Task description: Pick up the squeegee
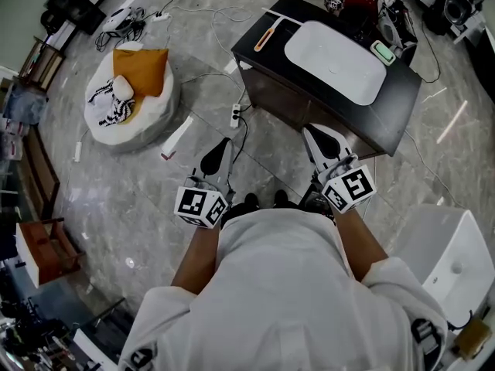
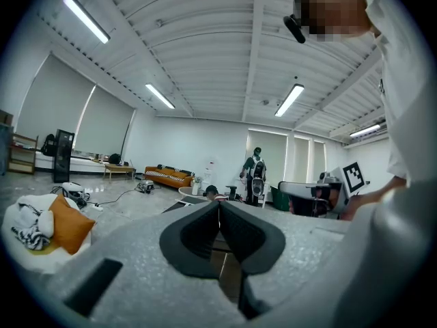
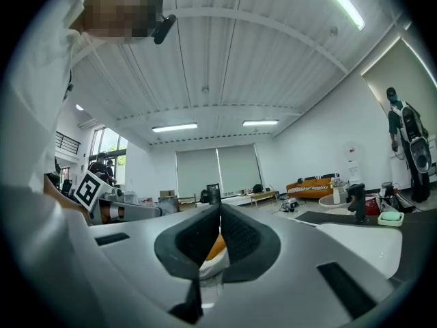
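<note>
You had no words, brands or numbers legible in any view; the only printed signs were black-and-white square markers on the left cube (image 1: 201,205) and right cube (image 1: 349,188), lower centre of the head view

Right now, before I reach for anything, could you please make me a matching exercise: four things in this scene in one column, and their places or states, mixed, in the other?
Things:
1. squeegee
2. orange cushion
3. power strip
4. right claw

Places or states:
A. on the floor
B. shut, nothing in it
C. on the dark table, beside the white basin
D. on the white beanbag

Pairs: 1-C, 2-D, 3-A, 4-B
</note>
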A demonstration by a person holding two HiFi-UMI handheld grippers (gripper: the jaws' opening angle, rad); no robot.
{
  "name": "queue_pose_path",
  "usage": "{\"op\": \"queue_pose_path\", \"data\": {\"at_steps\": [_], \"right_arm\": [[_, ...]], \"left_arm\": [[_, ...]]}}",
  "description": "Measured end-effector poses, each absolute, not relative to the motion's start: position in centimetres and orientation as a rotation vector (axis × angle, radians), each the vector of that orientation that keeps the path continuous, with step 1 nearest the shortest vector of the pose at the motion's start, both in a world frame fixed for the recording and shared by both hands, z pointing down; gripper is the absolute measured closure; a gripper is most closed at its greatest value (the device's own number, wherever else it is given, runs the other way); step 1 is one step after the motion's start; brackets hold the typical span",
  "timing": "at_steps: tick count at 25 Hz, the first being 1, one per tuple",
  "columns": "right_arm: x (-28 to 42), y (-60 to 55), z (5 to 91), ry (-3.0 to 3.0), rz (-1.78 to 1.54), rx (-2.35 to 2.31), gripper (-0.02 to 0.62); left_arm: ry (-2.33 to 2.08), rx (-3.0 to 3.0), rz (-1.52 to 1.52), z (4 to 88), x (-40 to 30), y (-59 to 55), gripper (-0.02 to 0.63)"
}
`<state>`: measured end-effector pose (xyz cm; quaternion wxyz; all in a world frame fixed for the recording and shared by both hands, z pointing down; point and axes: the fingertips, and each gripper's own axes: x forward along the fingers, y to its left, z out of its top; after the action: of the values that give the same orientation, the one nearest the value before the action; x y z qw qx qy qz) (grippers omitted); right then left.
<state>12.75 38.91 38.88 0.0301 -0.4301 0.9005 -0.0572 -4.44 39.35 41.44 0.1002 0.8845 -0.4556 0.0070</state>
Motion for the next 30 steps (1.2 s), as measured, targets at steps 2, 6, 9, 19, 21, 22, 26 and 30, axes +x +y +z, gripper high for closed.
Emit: {"op": "queue_pose_path", "data": {"at_steps": [2,6,9,19,21,22,26,30], "right_arm": [[13.0,38.6,39.2,2.78,-0.187,-1.312,0.58],[13.2,38.2,40.0,2.791,-0.237,-1.279,0.58],[12.8,38.0,40.9,2.806,-0.286,-1.251,0.58],[10.5,32.8,42.7,2.835,-0.344,-1.253,0.58],[10.0,31.2,42.4,2.842,-0.329,-1.257,0.58],[9.7,30.3,42.3,2.841,-0.324,-1.262,0.58],[8.6,26.4,41.9,2.855,-0.302,-1.28,0.58],[7.4,22.3,41.4,2.858,-0.299,-1.302,0.58]], "left_arm": [[-1.357,2.612,0.024,41.5,-4.2,39.1,0.591],[-1.389,2.58,0.031,42.0,-4.5,39.1,0.591],[-1.402,2.543,0.045,42.7,-5.1,39.4,0.591],[-1.431,2.484,0.054,44.8,-7.5,35.1,0.591],[-1.435,2.489,0.04,44.6,-8.0,33.3,0.59],[-1.439,2.495,0.036,44.5,-8.3,32.3,0.591],[-1.446,2.51,0.019,44.0,-9.8,28.3,0.591],[-1.425,2.513,-0.009,43.7,-11.1,24.1,0.591]]}}
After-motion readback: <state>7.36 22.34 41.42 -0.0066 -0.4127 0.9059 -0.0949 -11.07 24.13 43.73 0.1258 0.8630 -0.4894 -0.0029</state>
